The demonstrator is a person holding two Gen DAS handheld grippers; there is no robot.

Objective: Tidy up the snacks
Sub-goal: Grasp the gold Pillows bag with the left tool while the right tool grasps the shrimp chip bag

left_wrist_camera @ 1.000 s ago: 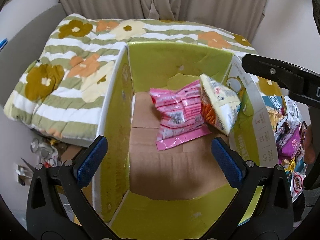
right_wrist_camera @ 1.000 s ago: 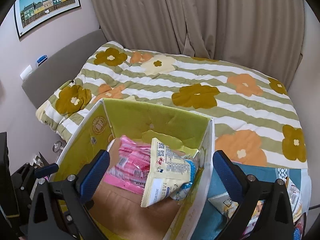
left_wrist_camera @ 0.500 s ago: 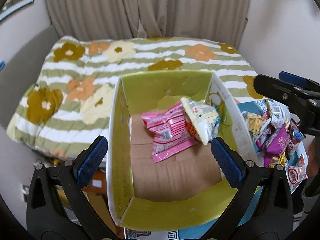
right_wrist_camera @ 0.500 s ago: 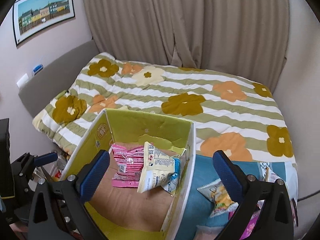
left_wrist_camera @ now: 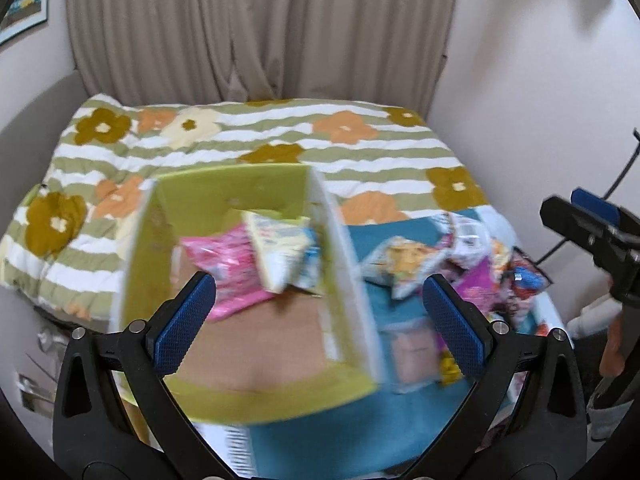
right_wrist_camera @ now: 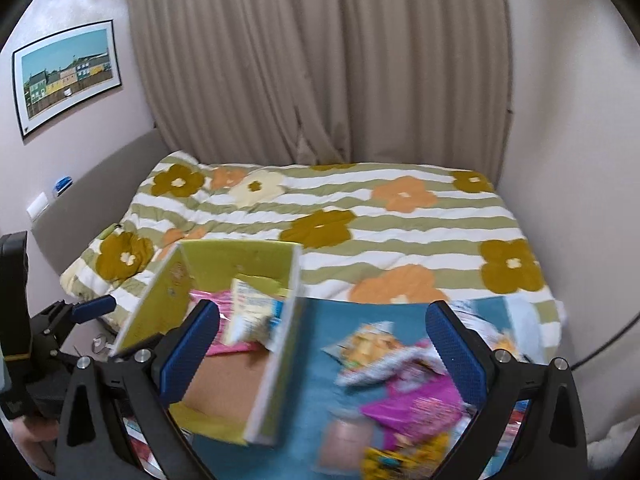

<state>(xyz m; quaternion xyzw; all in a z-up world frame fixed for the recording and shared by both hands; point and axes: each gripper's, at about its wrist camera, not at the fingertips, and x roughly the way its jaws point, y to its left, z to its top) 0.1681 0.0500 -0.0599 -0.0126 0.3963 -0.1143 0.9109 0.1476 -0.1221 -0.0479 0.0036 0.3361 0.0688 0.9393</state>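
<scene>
An open yellow-green cardboard box (left_wrist_camera: 224, 192) (right_wrist_camera: 240, 256) sits at the bed's near edge. Inside lie a pink snack packet (left_wrist_camera: 224, 264) (right_wrist_camera: 236, 344) and a pale yellow packet (left_wrist_camera: 280, 248) (right_wrist_camera: 248, 308) leaning on it. To the box's right, several loose snack packets (left_wrist_camera: 472, 264) (right_wrist_camera: 408, 384) are heaped on a teal cloth (left_wrist_camera: 336, 436) (right_wrist_camera: 320, 324). My left gripper (left_wrist_camera: 320, 324) hangs open above the box's right wall, holding nothing. My right gripper (right_wrist_camera: 332, 352) is open over the teal cloth between box and heap, holding nothing. The near part of both views is blurred.
A quilt with green stripes and flowers (left_wrist_camera: 280, 136) (right_wrist_camera: 360, 216) covers the bed behind the box. Beige curtains (right_wrist_camera: 320, 60) hang at the back, and a framed picture (right_wrist_camera: 68, 76) is on the left wall. The right gripper (left_wrist_camera: 592, 224) appears at the left wrist view's right edge.
Both grippers have pulled back and up from the box and swung right, so the snack heap and teal cloth have come into view. Both stay open.
</scene>
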